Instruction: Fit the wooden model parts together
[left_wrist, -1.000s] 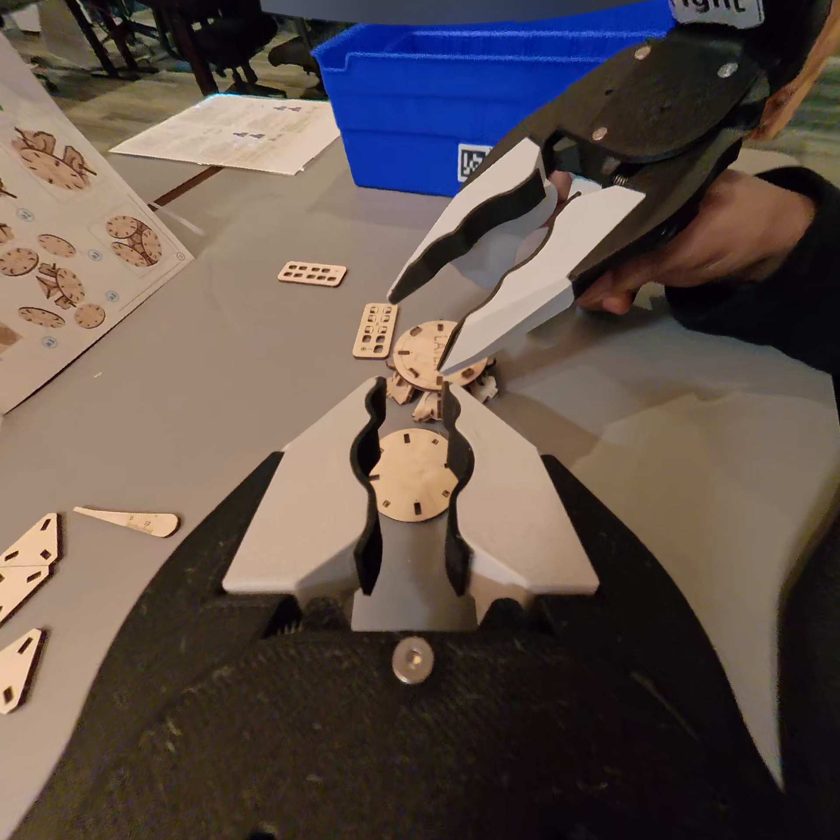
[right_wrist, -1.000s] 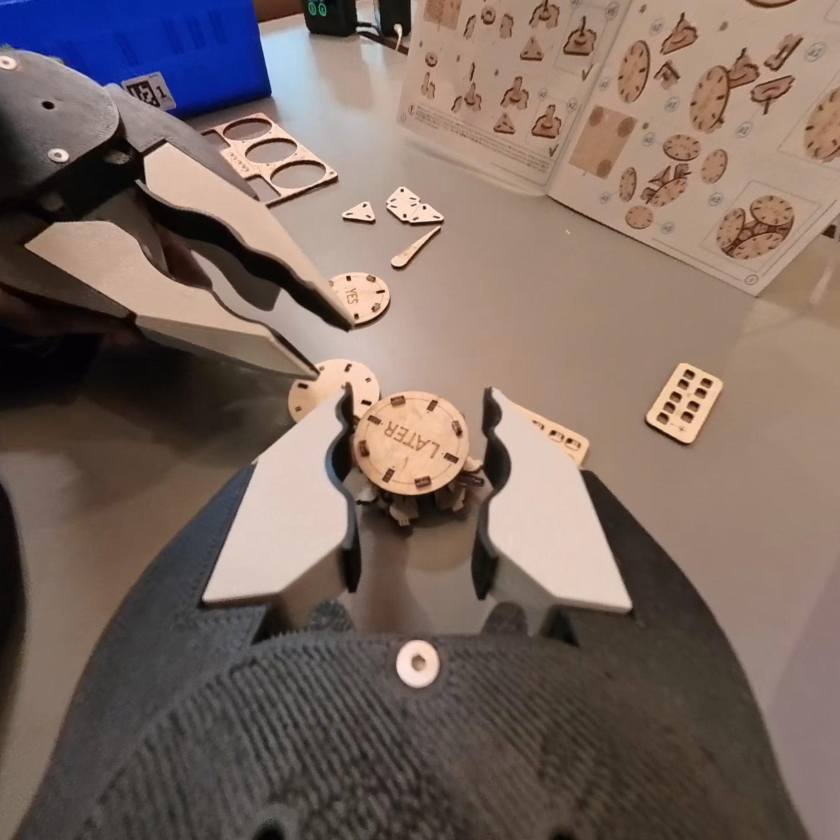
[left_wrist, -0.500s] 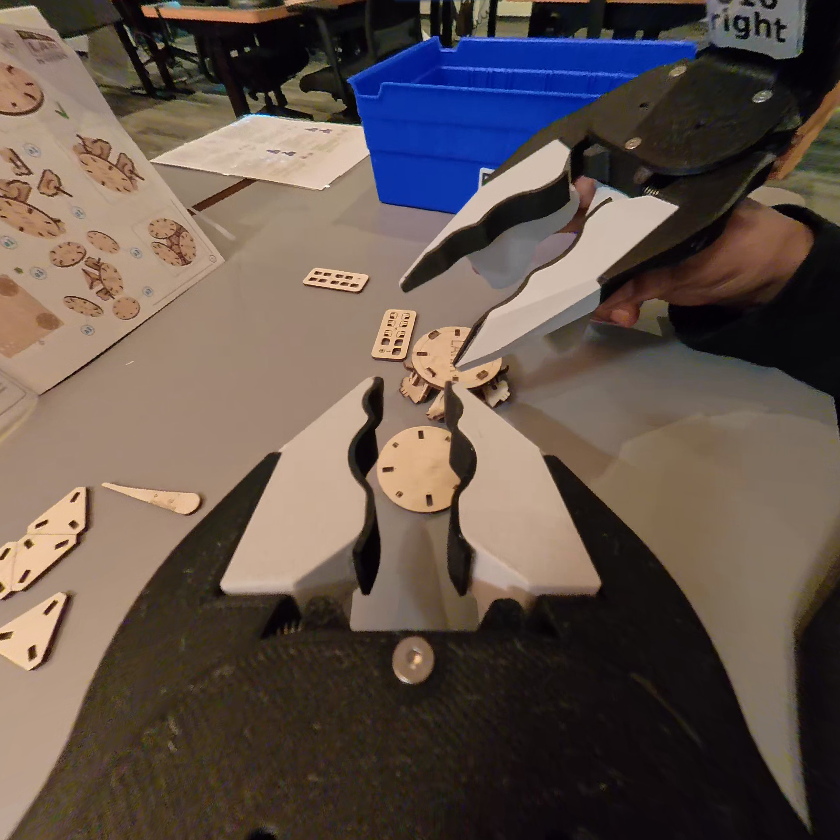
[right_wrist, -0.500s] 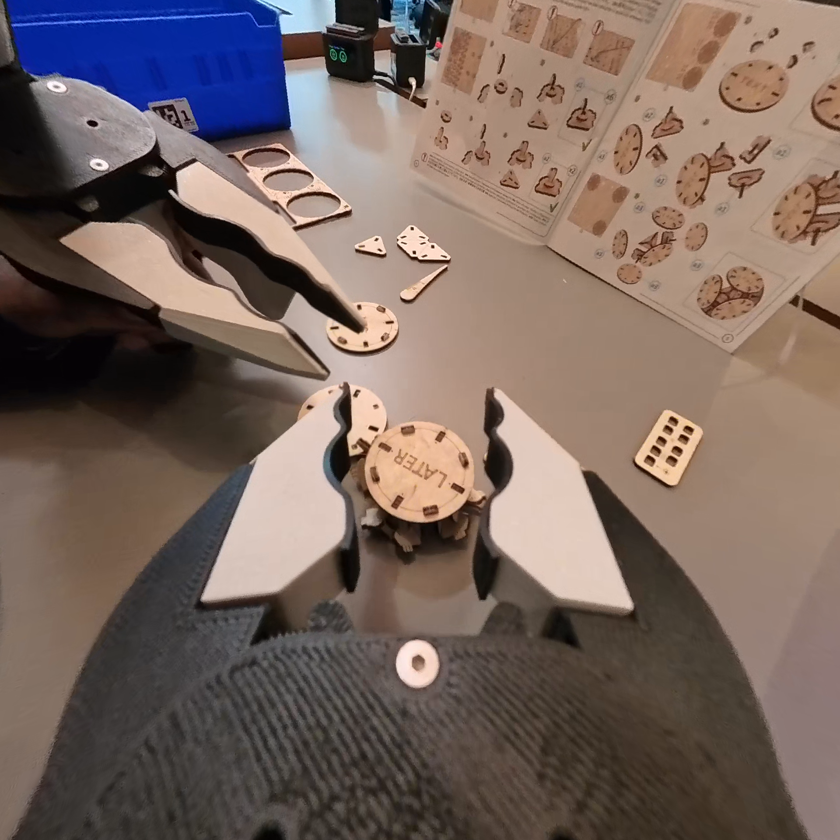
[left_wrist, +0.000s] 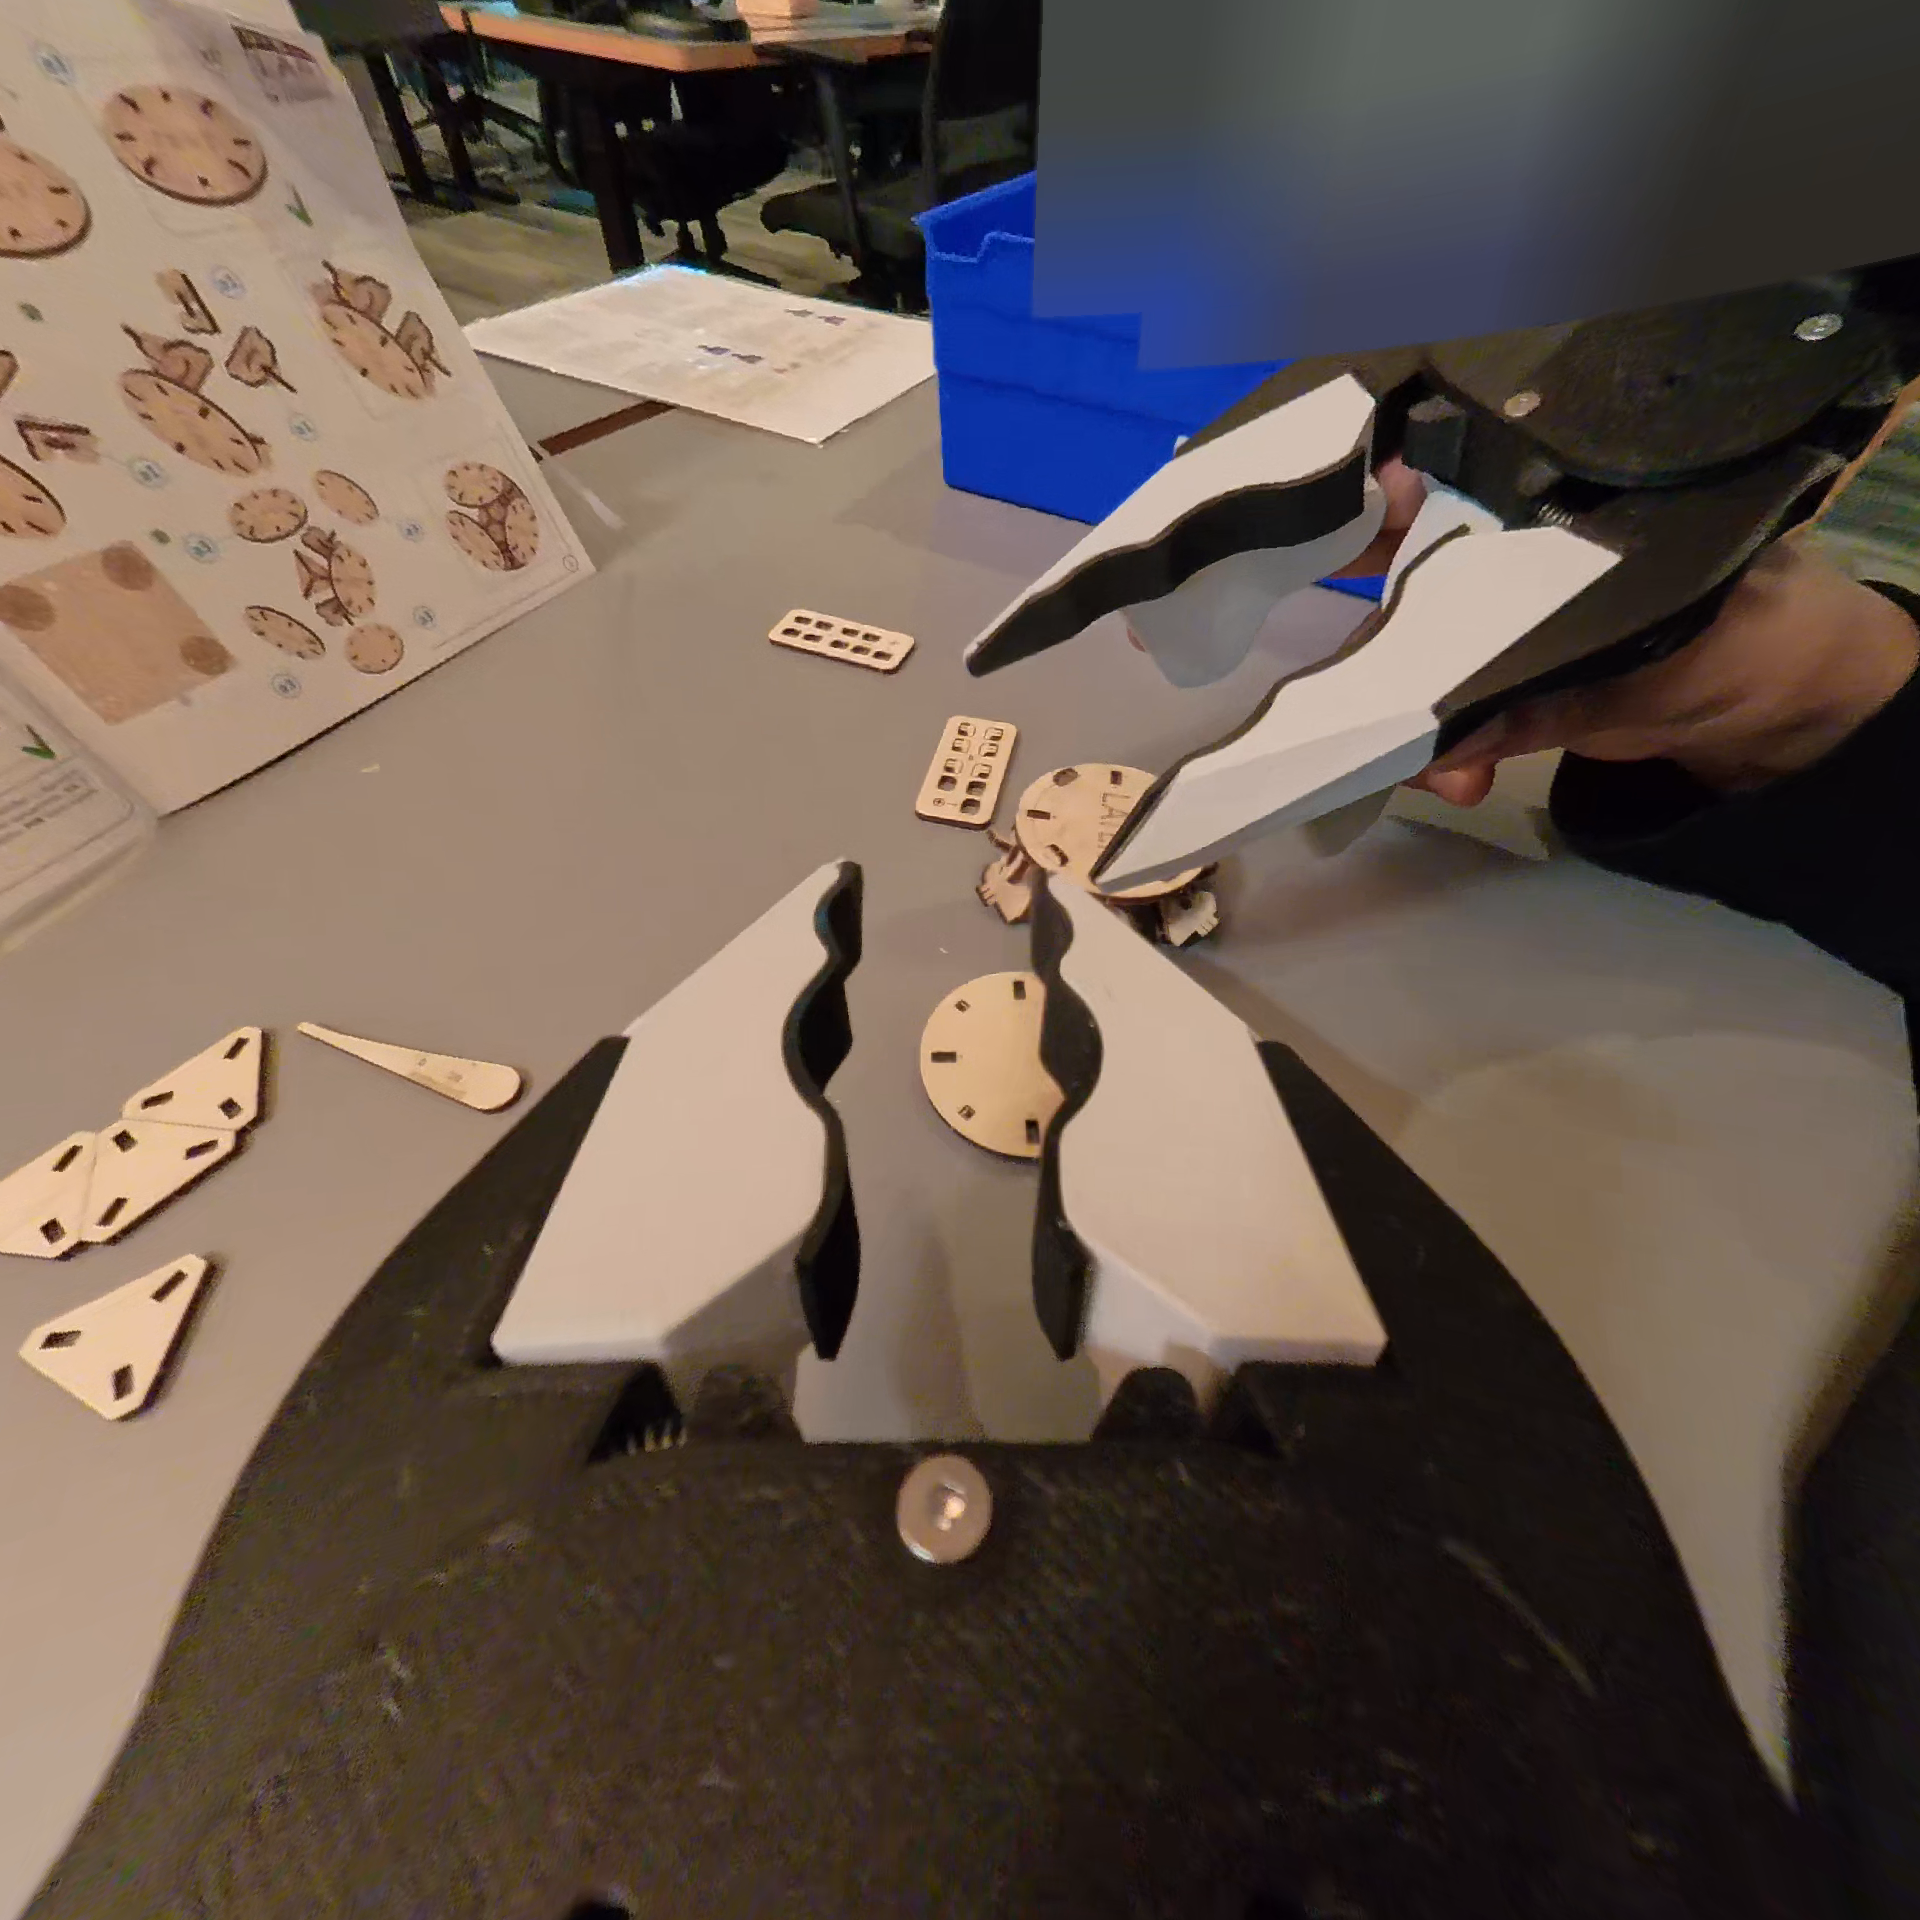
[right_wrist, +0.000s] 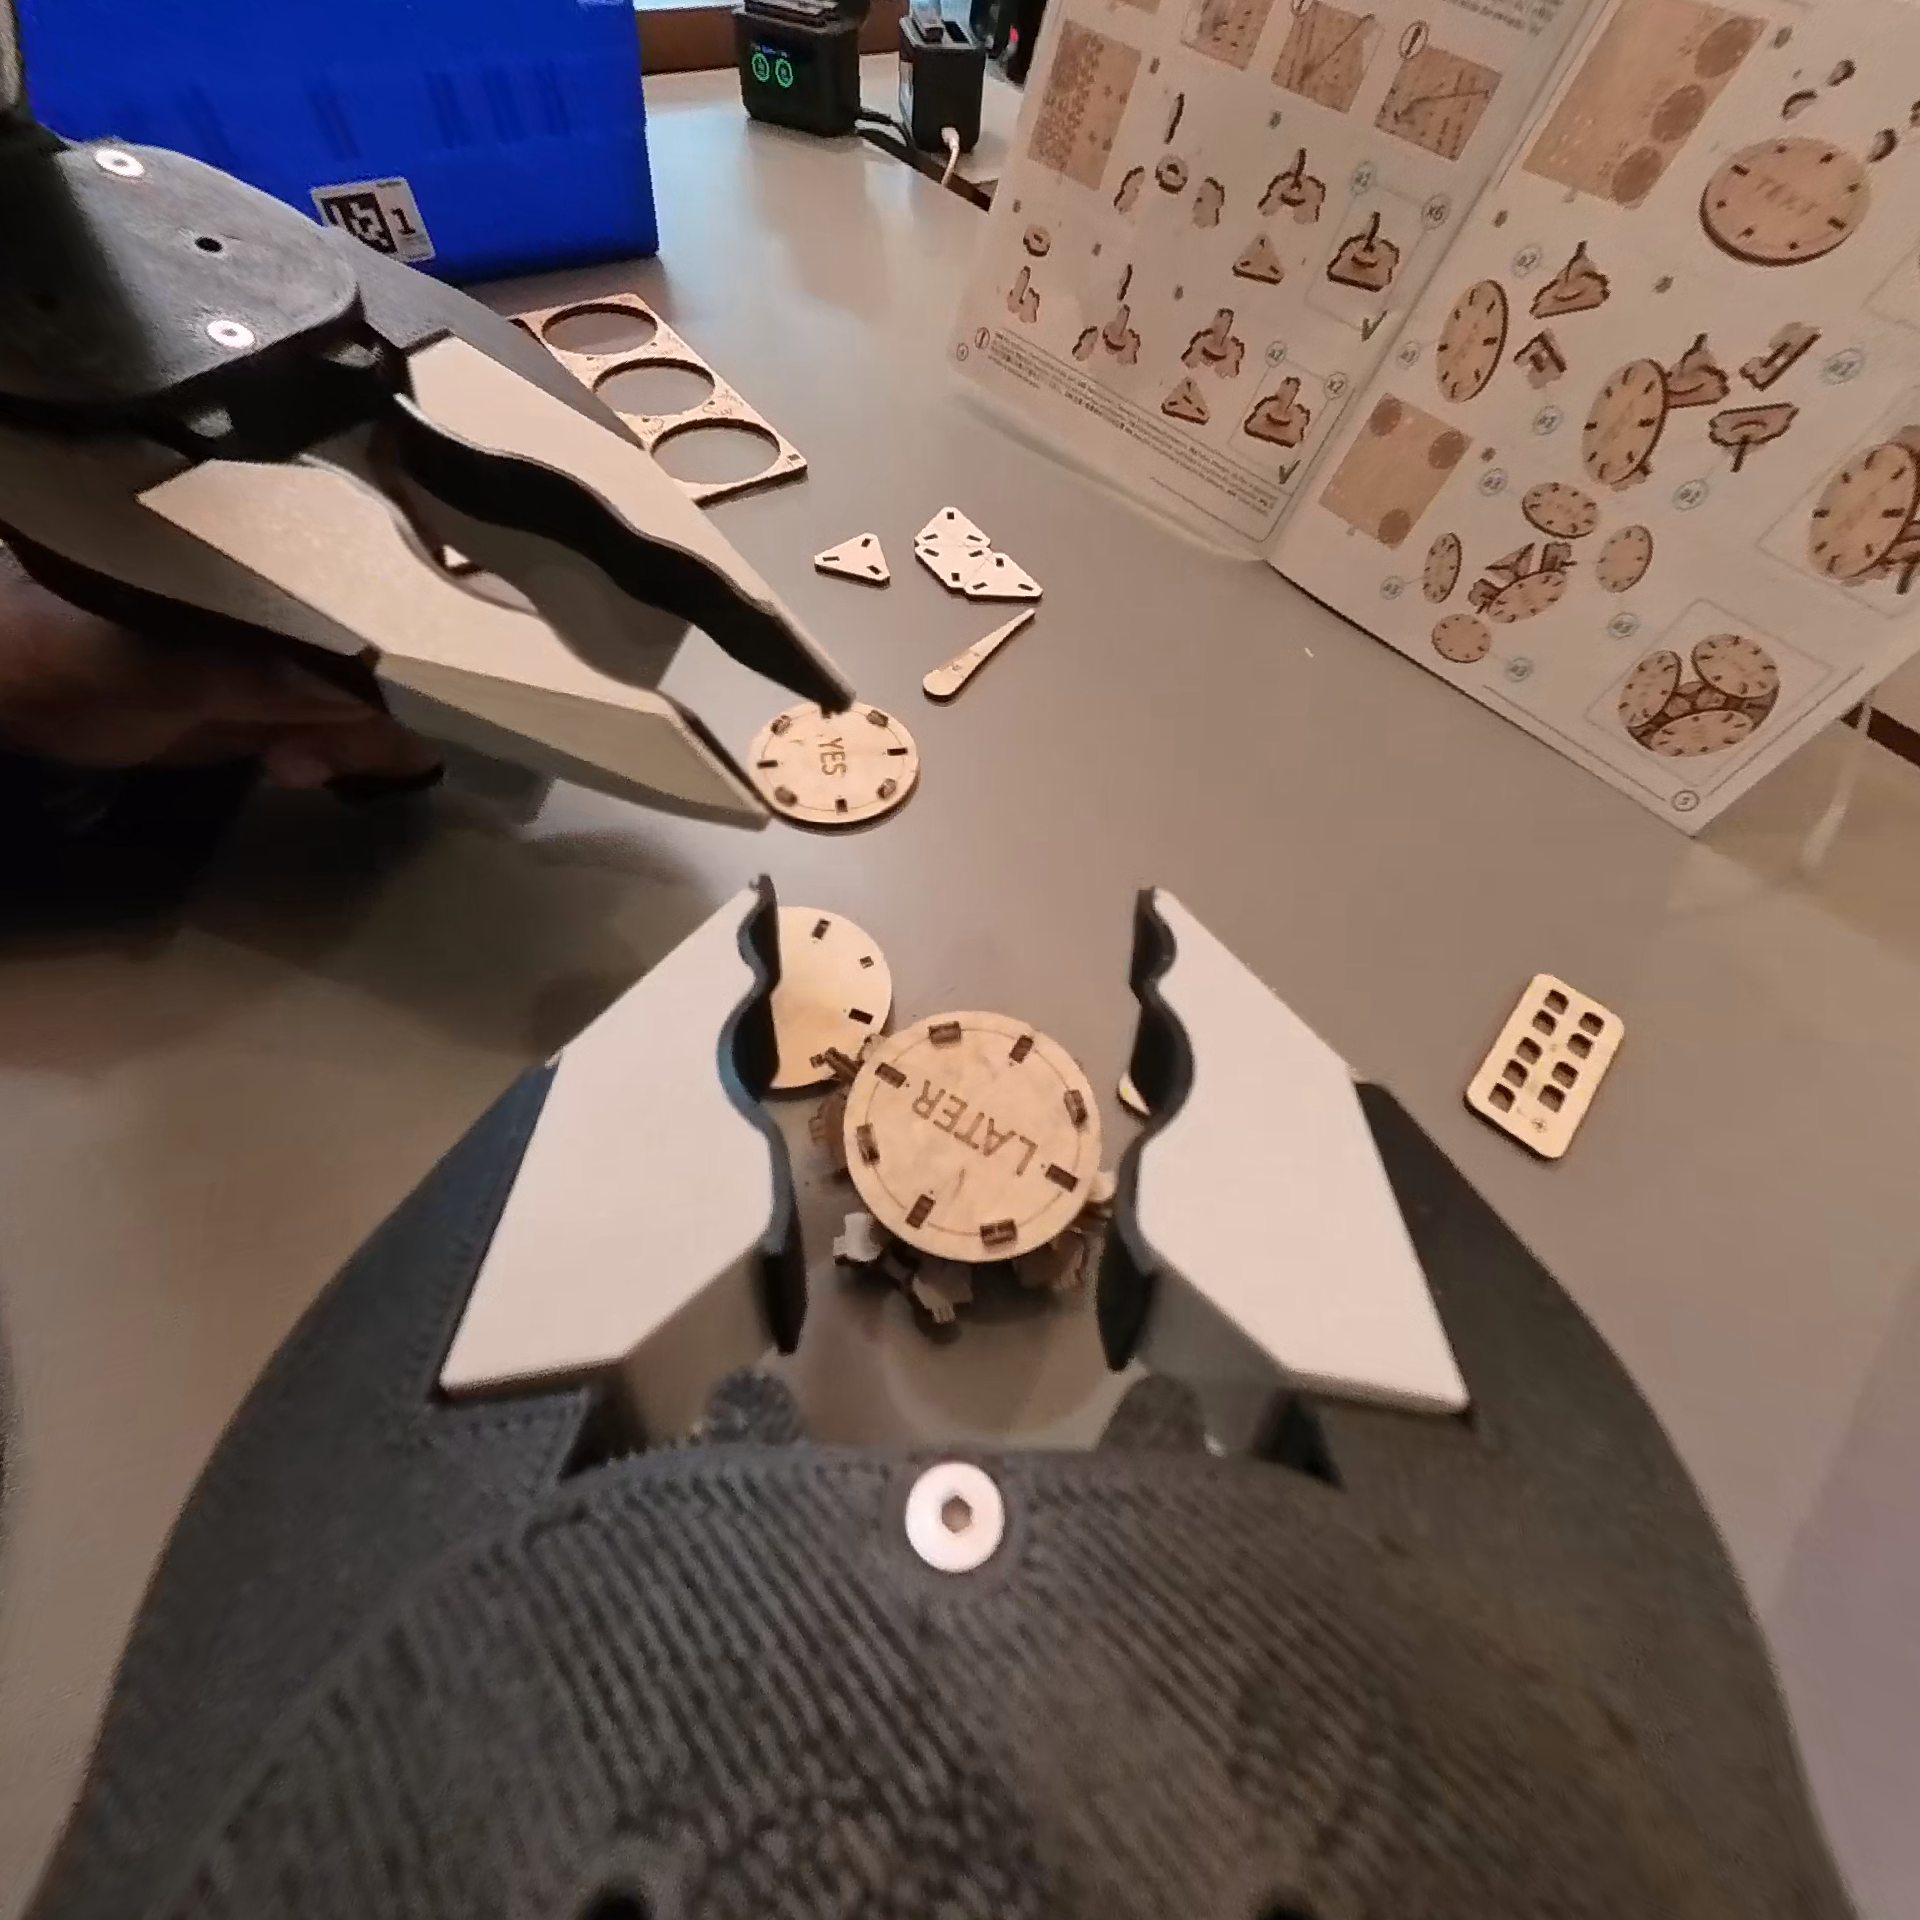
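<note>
While both jaws stand apart and empty, the right gripper (right_wrist: 951, 904) straddles the lettered disc assembly (right_wrist: 971, 1138) on the desk (right_wrist: 1299, 831); the left gripper (left_wrist: 945, 883) hovers over a plain disc (left_wrist: 987, 1060).

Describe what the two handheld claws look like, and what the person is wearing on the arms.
Each claw, left claw and right claw, has a black, rough-textured body, pale grey wedge fingers with wavy black inner pads and a silver screw. A black sleeve covers the right arm.

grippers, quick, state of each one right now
Left gripper: open, holding nothing, above a plain wooden disc.
Right gripper: open wide, fingers apart from the wooden assembly between them.
</note>
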